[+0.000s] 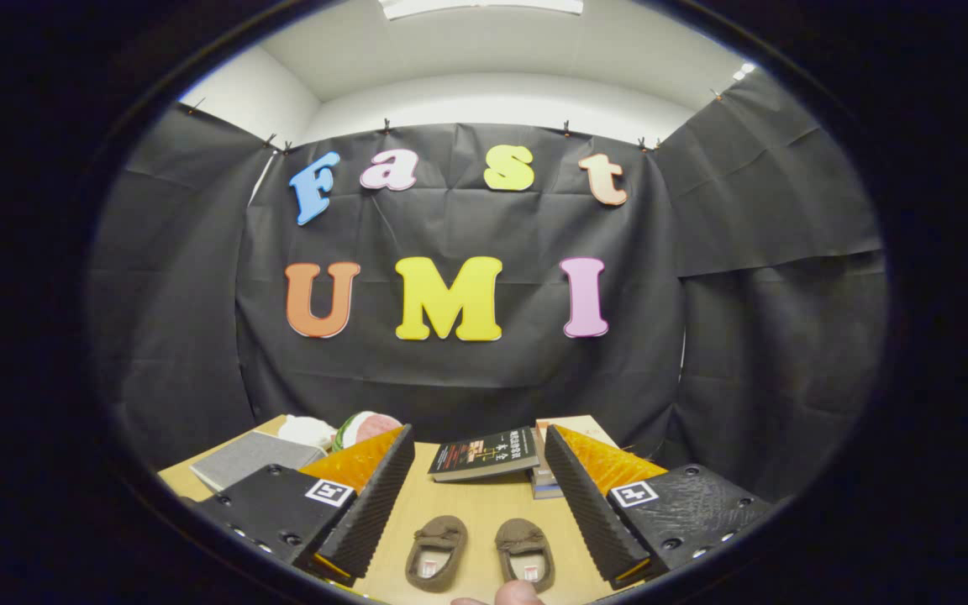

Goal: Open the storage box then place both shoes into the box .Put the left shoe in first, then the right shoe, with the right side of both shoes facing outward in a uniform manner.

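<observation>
Overhead, the gripper (477,496) hangs with fingers (366,504) spread wide and empty above two small brown suede slippers (480,550) lying side by side on the light wooden table (484,504), a fingertip (518,593) cut off below them.

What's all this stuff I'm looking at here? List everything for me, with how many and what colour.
shoes: two, brown, side by side on the table between the claw's fingers.
books: a short stack, dark cover on top, beyond the shoes.
grey box: one, far left on the table.
soft bundle: one, white, green and pink, behind the grey box.
table: one, light wood.
fingertip: one, person's, just below the shoes.
claw: one, fingers spread wide, holding nothing.
</observation>
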